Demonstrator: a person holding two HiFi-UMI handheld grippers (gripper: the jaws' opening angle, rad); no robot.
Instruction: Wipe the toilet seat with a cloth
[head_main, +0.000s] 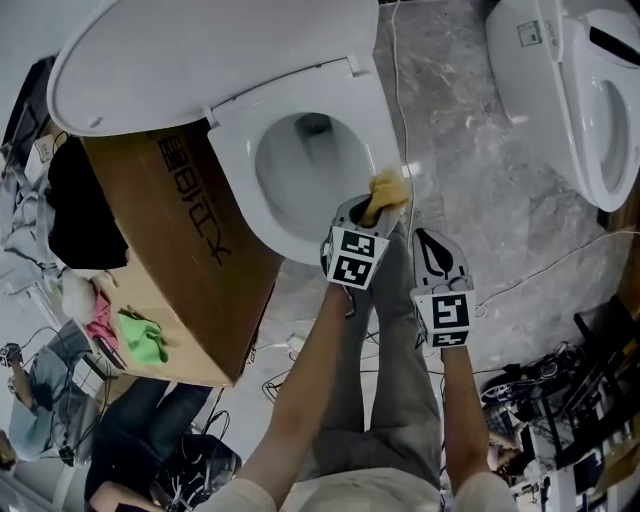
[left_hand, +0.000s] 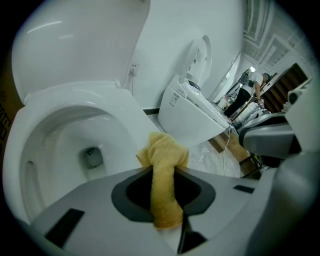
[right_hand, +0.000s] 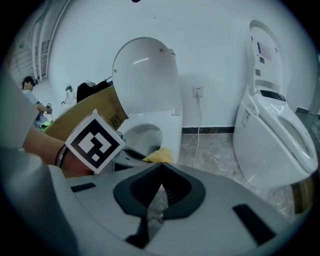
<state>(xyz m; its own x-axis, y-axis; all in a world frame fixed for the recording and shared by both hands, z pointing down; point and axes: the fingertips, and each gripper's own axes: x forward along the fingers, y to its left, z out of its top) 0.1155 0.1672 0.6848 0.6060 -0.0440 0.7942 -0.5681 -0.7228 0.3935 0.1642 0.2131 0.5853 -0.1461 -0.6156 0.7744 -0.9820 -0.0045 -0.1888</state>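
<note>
A white toilet with its lid up shows its seat (head_main: 232, 150) in the head view. My left gripper (head_main: 372, 208) is shut on a yellow cloth (head_main: 387, 190), which hangs at the seat's front right rim. From the left gripper view the cloth (left_hand: 164, 175) runs up between the jaws, with the seat (left_hand: 131, 127) just beyond it. My right gripper (head_main: 437, 252) hovers to the right over the floor, its jaws shut with nothing in them. The right gripper view shows the cloth (right_hand: 159, 155) and the toilet seat (right_hand: 169, 131) ahead.
A big cardboard box (head_main: 170, 240) leans against the toilet's left side, with clothes and rags beyond it. A second white toilet (head_main: 570, 90) stands at the right. A white cable (head_main: 400, 100) runs down the grey marble floor. Tangled cables lie near the person's feet.
</note>
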